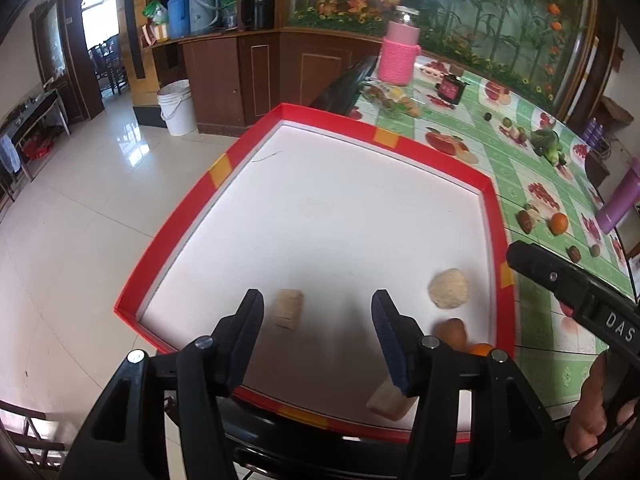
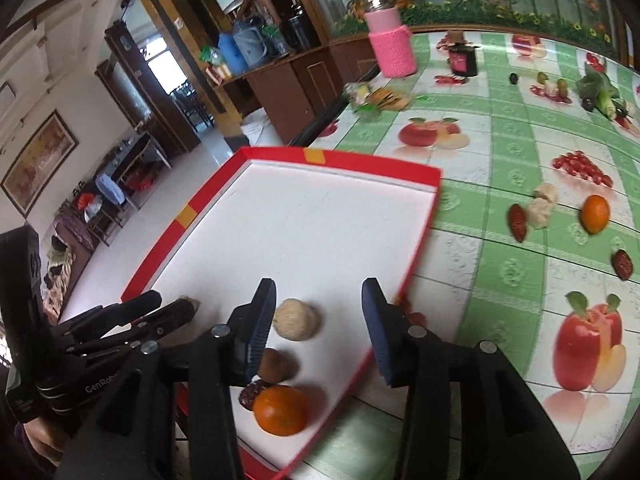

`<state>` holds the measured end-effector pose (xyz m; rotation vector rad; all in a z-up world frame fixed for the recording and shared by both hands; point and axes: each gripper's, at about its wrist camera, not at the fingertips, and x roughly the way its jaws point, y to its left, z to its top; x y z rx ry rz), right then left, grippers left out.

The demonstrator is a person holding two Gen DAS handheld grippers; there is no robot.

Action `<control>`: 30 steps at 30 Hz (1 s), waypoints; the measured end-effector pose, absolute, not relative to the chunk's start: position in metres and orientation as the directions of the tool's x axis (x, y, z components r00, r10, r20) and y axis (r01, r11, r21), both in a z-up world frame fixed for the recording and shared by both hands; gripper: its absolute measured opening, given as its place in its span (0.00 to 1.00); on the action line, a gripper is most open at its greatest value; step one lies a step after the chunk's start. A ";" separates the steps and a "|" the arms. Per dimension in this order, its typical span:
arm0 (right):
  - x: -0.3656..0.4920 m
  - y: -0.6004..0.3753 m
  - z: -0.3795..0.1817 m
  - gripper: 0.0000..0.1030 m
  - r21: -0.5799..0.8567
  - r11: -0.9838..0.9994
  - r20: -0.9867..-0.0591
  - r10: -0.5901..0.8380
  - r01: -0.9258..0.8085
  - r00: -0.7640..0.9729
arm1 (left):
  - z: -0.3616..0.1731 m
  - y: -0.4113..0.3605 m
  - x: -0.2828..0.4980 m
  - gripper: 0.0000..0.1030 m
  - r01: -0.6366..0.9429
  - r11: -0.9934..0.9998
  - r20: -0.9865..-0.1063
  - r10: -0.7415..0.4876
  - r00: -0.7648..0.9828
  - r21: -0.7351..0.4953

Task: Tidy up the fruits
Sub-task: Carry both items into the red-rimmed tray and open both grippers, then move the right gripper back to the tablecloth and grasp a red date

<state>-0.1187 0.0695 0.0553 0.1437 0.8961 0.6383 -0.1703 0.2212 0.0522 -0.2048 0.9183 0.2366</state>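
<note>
1. The left gripper (image 1: 318,322) hangs over the red tray (image 1: 168,248), its jaws apart and empty.
2. A beige block (image 1: 289,308) lies between the fingers.
3. A round beige fruit (image 1: 449,289) lies near the tray's right wall.

I see a red-rimmed, white-floored cardboard tray (image 2: 404,168) with orange tape patches, on a green-and-white checked, fruit-printed tablecloth (image 2: 500,136); 1 knitted pink-sleeved jar (image 2: 391,50).

Glossy floor tiles (image 1: 100,200), knitted pink jar cover (image 1: 398,58)
</note>
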 end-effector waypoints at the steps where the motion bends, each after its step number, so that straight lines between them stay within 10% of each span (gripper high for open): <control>1: -0.118 0.060 0.056 0.46 0.378 0.813 -0.680 0.569 -0.444 0.463 | 0.053 0.216 -0.170 0.56 -0.280 0.957 -0.803 0.112 0.586 -0.071; 30: -0.101 -0.118 0.033 0.46 0.343 0.929 -0.701 0.354 -0.143 0.620 | 0.050 0.091 -0.162 0.67 -0.040 0.999 -0.835 0.026 0.550 0.005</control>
